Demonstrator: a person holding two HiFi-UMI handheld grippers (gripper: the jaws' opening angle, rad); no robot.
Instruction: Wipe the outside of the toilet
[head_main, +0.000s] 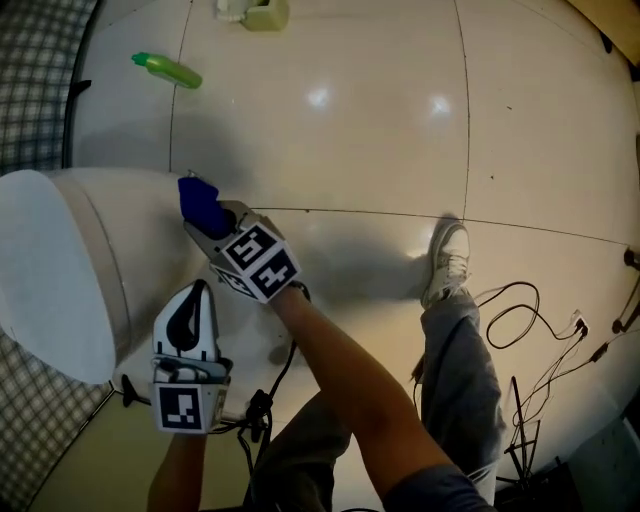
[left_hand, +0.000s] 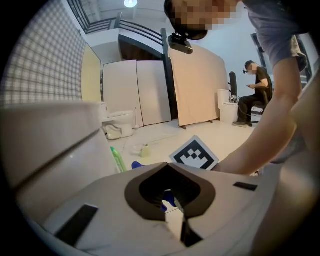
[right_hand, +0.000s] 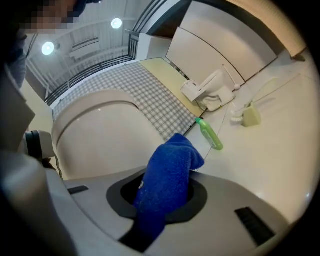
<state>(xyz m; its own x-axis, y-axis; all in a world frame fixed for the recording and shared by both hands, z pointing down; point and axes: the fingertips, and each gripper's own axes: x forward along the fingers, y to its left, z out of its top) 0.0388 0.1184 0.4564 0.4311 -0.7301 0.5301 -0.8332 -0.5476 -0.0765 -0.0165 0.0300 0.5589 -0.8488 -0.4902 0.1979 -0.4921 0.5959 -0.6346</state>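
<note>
Left tongs (head_main: 193, 300) nearest: jaws together, empty, likely parked clear of the wipe. Right tongs (head_main: 207, 216) clamped on blue cloth (head_main: 200, 203), bunched end forward against toilet (head_main: 60, 270) outer wall, frame left.

Head view: from above, steeply down on toilet (head_main: 60, 270) and floor (head_main: 400, 120). Both gripper views: low, close beside toilet, facing across floor. All share green bottle (head_main: 167, 70).

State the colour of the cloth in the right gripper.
Blue cloth, best in right gripper view.
</note>
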